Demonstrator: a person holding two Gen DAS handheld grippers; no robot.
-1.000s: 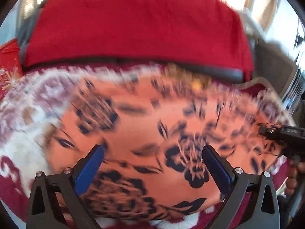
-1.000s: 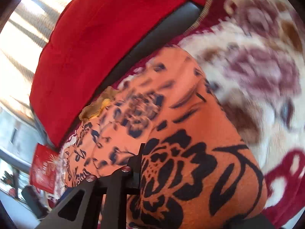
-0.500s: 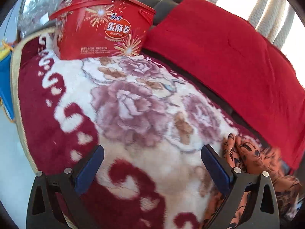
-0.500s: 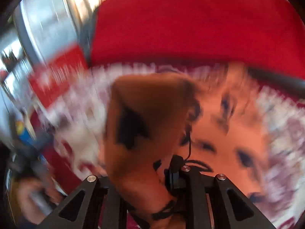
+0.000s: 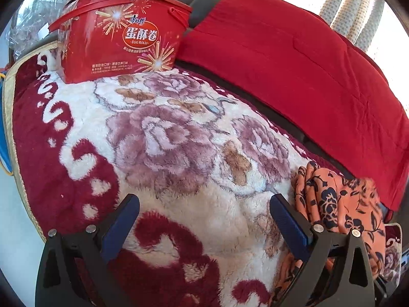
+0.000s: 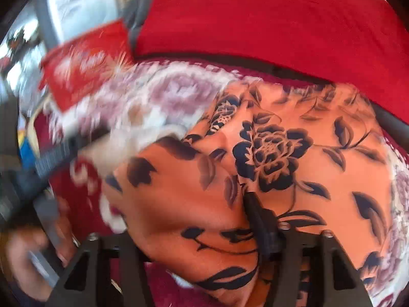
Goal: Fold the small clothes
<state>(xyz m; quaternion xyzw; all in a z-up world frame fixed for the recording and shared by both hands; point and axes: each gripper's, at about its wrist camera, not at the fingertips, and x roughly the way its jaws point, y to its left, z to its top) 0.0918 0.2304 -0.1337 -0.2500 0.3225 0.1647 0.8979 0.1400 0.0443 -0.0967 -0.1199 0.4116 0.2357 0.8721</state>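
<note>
An orange garment with black flowers (image 6: 294,158) lies on a plush flowered blanket (image 5: 179,138). My right gripper (image 6: 245,220) is shut on a fold of the orange garment, which drapes over its left finger and hides it. In the left wrist view the garment (image 5: 340,204) is bunched at the right, beside my right finger. My left gripper (image 5: 204,217) is open and empty, its blue pads (image 5: 122,220) wide apart above the bare blanket. The left gripper also shows blurred in the right wrist view (image 6: 46,163).
A red egg-roll box (image 5: 122,35) stands on the blanket's far left corner. A red cushion (image 5: 294,64) lies along the sofa back behind the blanket. The blanket's left edge drops off to a pale floor (image 5: 10,204). Crumpled clear plastic (image 5: 28,23) is behind the box.
My left gripper swung left off the garment and now hovers over bare blanket. My right gripper has lifted a fold of the garment and carried it over toward the left.
</note>
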